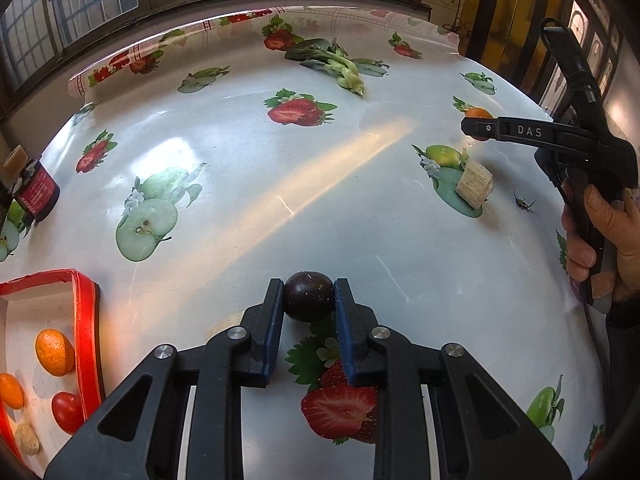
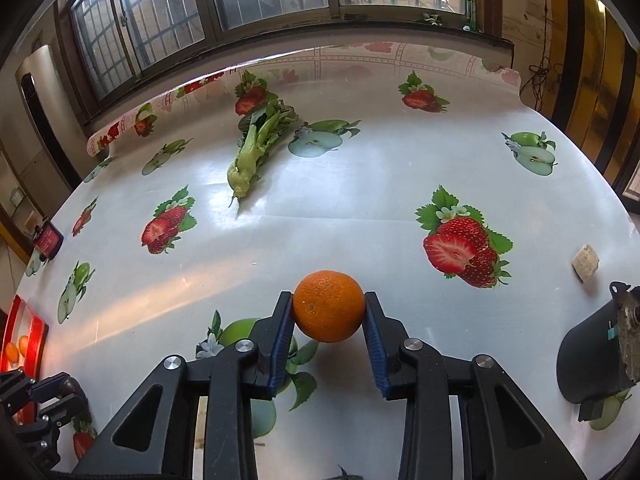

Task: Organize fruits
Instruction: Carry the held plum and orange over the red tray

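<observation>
A dark purple round fruit (image 1: 308,296) rests on the fruit-print tablecloth, and my left gripper (image 1: 308,300) is shut on it, blue pads against both sides. My right gripper (image 2: 329,312) is shut on an orange (image 2: 329,306) that sits on the cloth. In the left wrist view the right gripper (image 1: 480,128) shows at the far right, held by a hand (image 1: 600,232), with the orange (image 1: 478,113) partly hidden behind its finger. A red-rimmed tray (image 1: 86,320) at the lower left holds two small oranges (image 1: 54,352), a red tomato (image 1: 66,412) and a beige chunk (image 1: 27,438).
A bok choy (image 2: 256,148) lies towards the far side of the table, under the window. A beige chunk (image 1: 474,186) lies on the right of the cloth. A dark jar with a red label (image 1: 38,192) stands at the left edge. A black object (image 2: 592,356) sits at the right.
</observation>
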